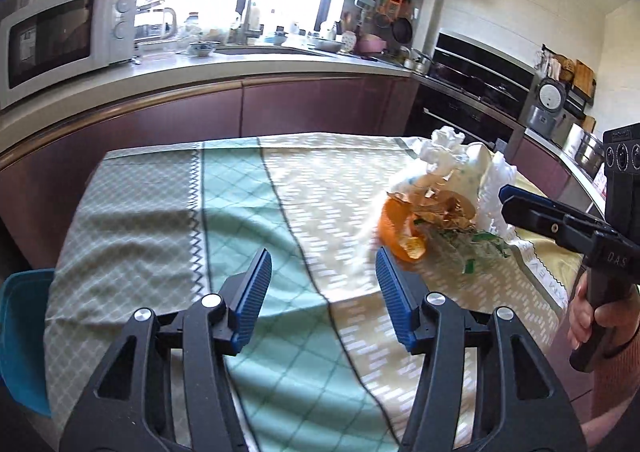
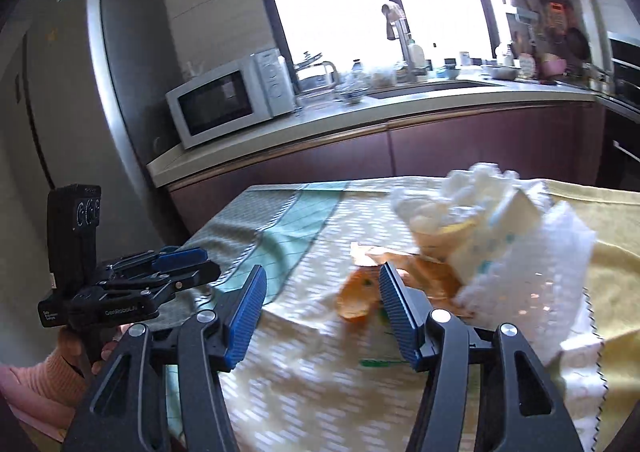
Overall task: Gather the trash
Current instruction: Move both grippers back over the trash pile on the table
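The trash pile (image 1: 440,207) sits heaped on the patterned tablecloth (image 1: 248,211) covering the worktop, toward the cloth's yellow side: one curled orange peel (image 1: 394,230), brown papery scraps, a few green leafy bits, crumpled white tissue (image 1: 444,151) on top and one white lacy mat (image 1: 498,191) against its far side. Both views are motion-blurred, so finer pieces cannot be counted. The left tool (image 1: 323,294) hangs above the cloth just beside the peel, its two blue pads apart with nothing between them. The right tool (image 2: 322,312) hangs near the pile too, pads apart and empty; its right finger partly hides the peel. Behind the cloth runs a kitchen counter bearing one white microwave (image 1: 68,35), and beyond the pile's other side stands a black oven (image 1: 476,83).
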A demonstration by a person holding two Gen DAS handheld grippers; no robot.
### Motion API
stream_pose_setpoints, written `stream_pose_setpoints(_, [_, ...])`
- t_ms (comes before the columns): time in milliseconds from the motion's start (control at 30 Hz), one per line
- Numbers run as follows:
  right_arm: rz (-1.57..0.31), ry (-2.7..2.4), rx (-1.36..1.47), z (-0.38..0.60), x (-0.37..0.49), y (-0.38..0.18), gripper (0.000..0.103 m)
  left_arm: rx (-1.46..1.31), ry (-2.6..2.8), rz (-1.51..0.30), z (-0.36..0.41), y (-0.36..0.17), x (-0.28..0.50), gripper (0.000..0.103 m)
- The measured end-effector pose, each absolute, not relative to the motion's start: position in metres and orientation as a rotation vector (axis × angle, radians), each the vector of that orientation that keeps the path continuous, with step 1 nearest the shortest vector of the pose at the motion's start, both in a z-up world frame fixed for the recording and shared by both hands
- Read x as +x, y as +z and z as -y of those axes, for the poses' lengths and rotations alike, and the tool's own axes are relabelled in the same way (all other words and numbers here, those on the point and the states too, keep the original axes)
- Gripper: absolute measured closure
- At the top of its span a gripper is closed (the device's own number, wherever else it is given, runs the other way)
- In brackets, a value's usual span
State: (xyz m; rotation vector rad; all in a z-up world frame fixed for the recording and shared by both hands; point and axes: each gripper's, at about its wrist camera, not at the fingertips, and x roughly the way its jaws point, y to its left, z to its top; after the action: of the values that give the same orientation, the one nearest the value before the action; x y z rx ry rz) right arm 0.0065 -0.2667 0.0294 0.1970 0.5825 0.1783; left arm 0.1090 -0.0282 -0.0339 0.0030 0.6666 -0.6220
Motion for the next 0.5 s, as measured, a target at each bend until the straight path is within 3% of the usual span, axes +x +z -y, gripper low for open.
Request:
stream_pose_setpoints(200, [-0.550,0.002,0.265,0.332,-0.002,0.024,0.037,0.040,-0.662,-0.705,0.076,-0.044,0.130,0.048])
stream_pose_setpoints(500, [-0.582,-0.042,0.388,0.369,0.007,-0.010,0.035,0.065,-0.641,-0.818,0.114,-0.069,0.164,0.049])
